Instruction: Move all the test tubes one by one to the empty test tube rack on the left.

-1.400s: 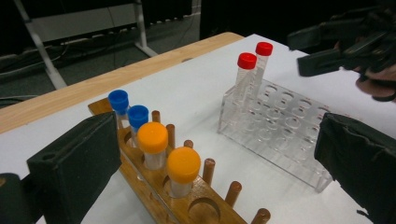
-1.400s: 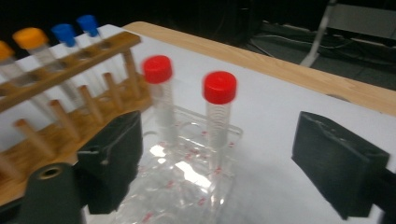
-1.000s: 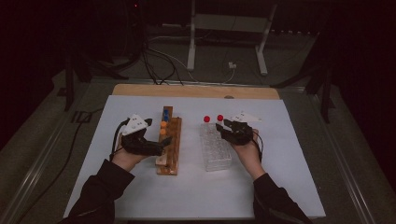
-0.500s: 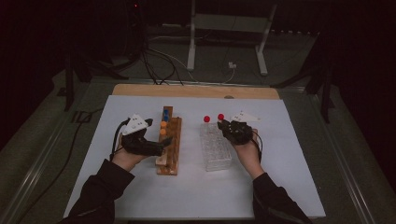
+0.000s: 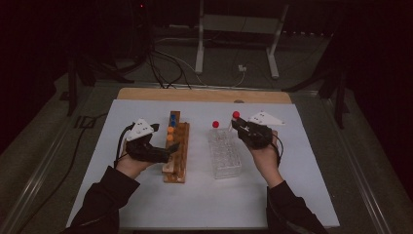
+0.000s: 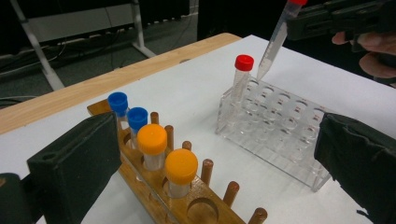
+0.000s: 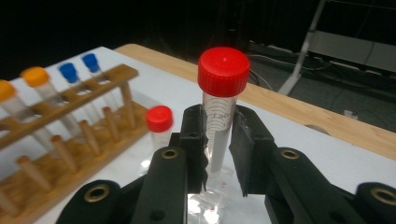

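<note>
My right gripper (image 5: 236,125) is shut on a clear tube with a red cap (image 7: 223,71). It holds the tube tilted in the air, its pointed tip just above the far end of the clear plastic rack (image 5: 225,157). A second red-capped tube (image 6: 243,74) stands upright in that rack's far corner. My left gripper (image 5: 169,148) stands open and wide beside the wooden rack (image 5: 177,161), which holds two orange-capped tubes (image 6: 152,138) and two blue-capped ones (image 6: 117,101). I cannot tell whether its pads touch the rack.
Both racks stand on a white sheet (image 5: 292,195) spread over a wooden table, whose far edge (image 5: 204,95) shows bare. Most of the clear rack's holes and the near holes of the wooden rack are vacant. Cables and a metal stand (image 5: 199,44) lie on the floor beyond.
My right gripper has risen with the red-capped tube, drawing it up out of the clear rack. The left hand has stayed where it was.
</note>
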Demonstrator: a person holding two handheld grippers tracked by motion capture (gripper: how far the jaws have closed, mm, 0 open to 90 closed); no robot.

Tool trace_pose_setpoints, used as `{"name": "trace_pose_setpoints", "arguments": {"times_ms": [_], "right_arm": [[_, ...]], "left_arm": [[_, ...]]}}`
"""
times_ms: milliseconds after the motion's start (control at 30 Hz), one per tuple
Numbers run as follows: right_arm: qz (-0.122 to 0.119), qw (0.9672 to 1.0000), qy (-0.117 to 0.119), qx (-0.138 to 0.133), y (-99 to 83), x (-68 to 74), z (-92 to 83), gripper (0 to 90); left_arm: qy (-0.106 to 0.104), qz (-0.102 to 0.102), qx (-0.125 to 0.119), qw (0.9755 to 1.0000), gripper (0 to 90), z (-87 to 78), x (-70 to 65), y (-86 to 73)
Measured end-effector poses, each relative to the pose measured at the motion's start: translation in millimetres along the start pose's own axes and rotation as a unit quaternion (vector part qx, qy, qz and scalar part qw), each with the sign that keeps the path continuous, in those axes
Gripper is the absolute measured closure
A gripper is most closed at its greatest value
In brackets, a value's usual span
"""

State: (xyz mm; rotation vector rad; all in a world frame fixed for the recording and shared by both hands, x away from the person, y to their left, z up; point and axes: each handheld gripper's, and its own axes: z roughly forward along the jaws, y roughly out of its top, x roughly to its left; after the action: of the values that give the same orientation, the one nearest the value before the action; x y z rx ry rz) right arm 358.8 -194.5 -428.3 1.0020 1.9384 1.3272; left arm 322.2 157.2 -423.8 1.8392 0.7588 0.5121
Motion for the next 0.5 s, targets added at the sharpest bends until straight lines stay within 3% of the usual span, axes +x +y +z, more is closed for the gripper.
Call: {"name": "trace_pose_setpoints", "arguments": {"times_ms": [500], "right_arm": [[-0.027, 0.9979, 0.059, -0.003, 11.3, 32.8, -24.6, 75.6]], "left_arm": [[-0.022, 0.012, -0.011, 0.9996, 1.3, -7.0, -10.7, 10.5]]}}
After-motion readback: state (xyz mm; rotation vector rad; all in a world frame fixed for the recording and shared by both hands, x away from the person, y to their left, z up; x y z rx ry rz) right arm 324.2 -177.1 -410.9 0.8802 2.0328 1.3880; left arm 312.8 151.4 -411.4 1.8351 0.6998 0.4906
